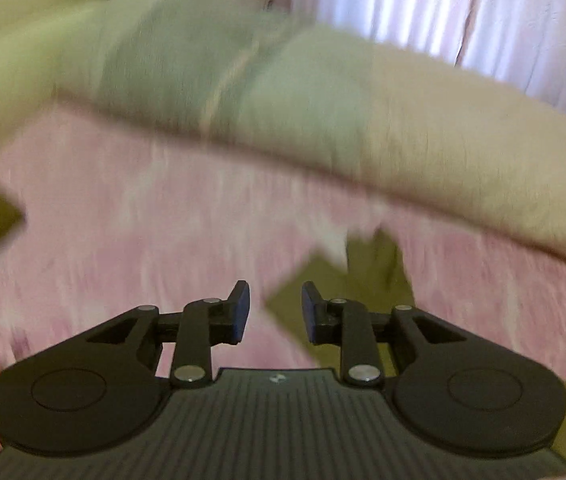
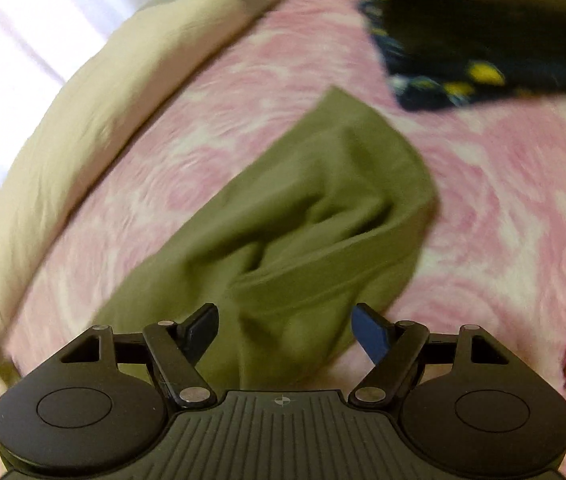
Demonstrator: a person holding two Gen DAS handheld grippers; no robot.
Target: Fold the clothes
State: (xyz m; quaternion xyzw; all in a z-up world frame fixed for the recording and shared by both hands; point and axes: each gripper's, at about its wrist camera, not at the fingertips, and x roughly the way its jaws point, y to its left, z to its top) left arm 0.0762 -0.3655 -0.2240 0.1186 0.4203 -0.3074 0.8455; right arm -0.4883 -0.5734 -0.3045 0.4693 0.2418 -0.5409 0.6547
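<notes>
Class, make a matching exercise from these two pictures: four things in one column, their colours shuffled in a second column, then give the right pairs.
Things:
1. garment ahead of the right gripper
2. bedsheet
3. rolled blanket
4. folded cloth at the far side

Colours:
A. pink with white swirls
B. dark with yellow marks
C. olive green
D. cream

Pairs: 1-C, 2-A, 3-D, 4-B

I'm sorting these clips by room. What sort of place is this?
Most likely a bedroom. An olive green garment lies on a pink floral bedspread, a long cream and green bolster or rolled blanket runs along its edge, and pale curtains hang behind.
</notes>
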